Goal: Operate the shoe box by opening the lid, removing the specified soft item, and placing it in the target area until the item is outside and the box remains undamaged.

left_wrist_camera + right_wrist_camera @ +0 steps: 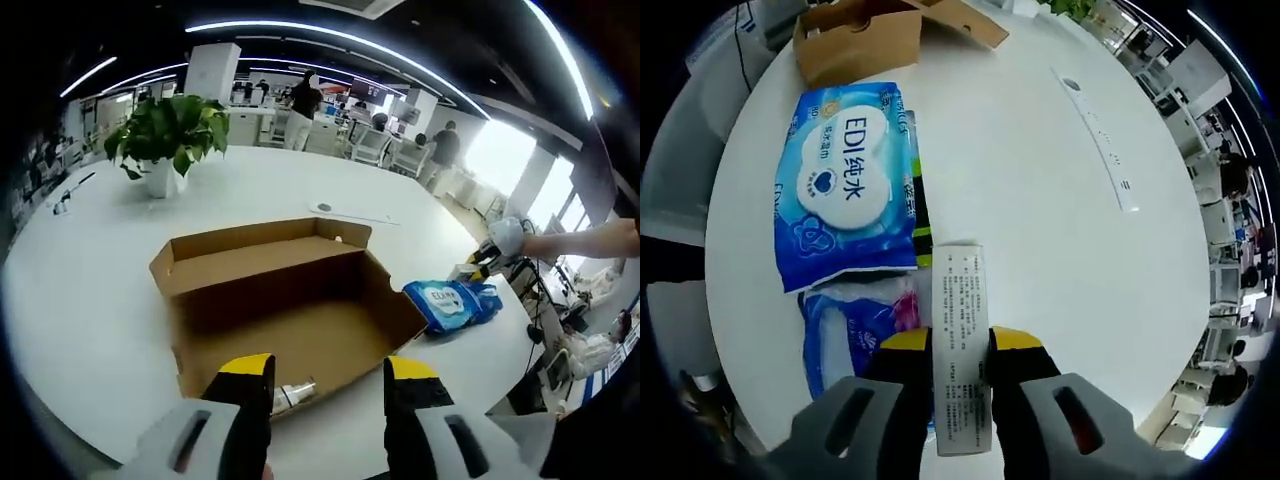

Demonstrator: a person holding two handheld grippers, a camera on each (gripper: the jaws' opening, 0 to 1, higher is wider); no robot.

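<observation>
Shoe box (290, 300) lies open on the surface, your left gripper (328, 378) spread empty above it. Wipes pack (848, 185) rests outside — your right gripper (959, 345) pinches a slim carton (961, 340); yanking could sweep the pack away.

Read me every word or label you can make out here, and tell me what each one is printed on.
"EDI纯水": on the blue wipes pack, large white letters.
Small print on the white box held between the right gripper jaws: too small to read.
Print on the second blue pack below: blurred, unreadable.
Cardboard shoe box: no text visible.
</observation>
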